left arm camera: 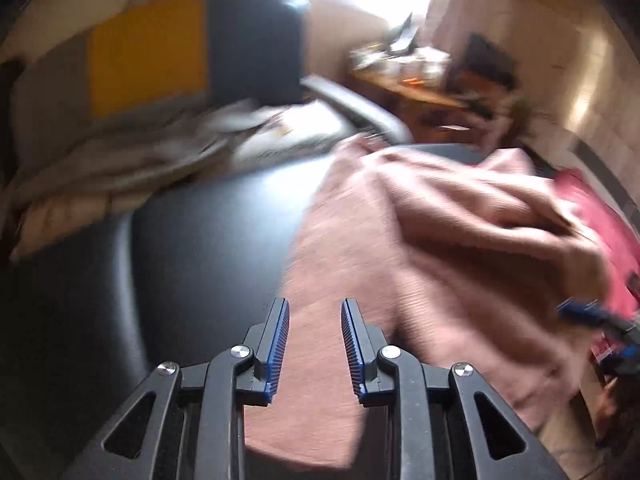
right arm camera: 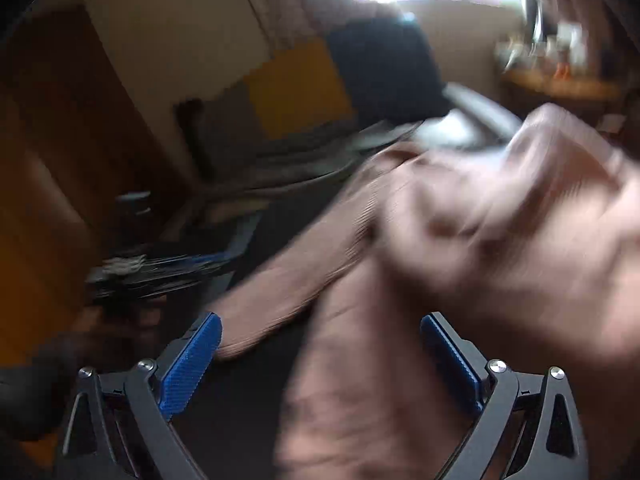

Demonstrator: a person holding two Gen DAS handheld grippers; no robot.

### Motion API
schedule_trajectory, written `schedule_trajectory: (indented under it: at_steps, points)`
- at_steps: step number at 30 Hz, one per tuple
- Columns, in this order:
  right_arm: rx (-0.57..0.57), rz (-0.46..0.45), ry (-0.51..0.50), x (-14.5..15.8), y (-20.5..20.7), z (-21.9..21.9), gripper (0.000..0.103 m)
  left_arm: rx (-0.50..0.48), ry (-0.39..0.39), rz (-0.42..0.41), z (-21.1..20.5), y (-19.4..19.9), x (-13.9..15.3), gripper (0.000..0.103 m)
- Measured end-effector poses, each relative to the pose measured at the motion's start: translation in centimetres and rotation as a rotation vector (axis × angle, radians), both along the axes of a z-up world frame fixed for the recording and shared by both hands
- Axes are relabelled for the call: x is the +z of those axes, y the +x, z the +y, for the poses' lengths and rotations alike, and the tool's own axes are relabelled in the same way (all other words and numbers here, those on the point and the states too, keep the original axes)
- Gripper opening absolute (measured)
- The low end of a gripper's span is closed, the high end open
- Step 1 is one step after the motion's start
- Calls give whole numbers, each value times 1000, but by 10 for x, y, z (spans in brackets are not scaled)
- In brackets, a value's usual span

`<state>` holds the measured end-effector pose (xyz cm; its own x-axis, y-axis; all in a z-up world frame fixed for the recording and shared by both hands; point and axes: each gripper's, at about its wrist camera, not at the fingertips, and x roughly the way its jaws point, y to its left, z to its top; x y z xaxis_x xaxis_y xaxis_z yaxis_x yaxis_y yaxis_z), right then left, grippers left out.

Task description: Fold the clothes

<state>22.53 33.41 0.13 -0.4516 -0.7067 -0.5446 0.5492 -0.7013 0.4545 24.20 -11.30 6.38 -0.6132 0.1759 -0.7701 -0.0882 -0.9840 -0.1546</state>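
Note:
A pink ribbed garment [left arm camera: 420, 248] lies rumpled on the dark table top [left arm camera: 200, 240], with a fold bunched up at its far right. My left gripper [left arm camera: 315, 310] hovers over the garment's near left edge. Its blue pads stand a little apart and nothing is pinched between them. The right gripper shows as a blue blur at the right edge [left arm camera: 588, 314]. In the right wrist view the same pink garment [right arm camera: 460, 240] fills the right half, a sleeve stretching towards the lower left. My right gripper [right arm camera: 320, 320] stands wide open above the cloth, holding nothing. The left gripper [right arm camera: 160, 268] is a dark blur at the left.
A heap of grey and white clothes [left arm camera: 160, 148] lies at the table's far left. Behind it stand a yellow panel [left arm camera: 148, 56] and a dark one [left arm camera: 256, 44]. A grey chair arm [left arm camera: 352, 104] and a cluttered wooden desk [left arm camera: 420, 84] are beyond. Red cloth [left arm camera: 600, 216] sits at the right.

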Motion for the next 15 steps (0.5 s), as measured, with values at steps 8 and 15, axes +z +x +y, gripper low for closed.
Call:
schedule_trajectory:
  at_steps: [8, 15]
  points:
    - [-141, -92, 3, -31, 49, 22, 101, -373, -216, 268, 128, -17, 75, 27]
    - [-183, -64, 108, -36, 56, 41, 102, -759, -501, 312, 218, -60, 49, 27]
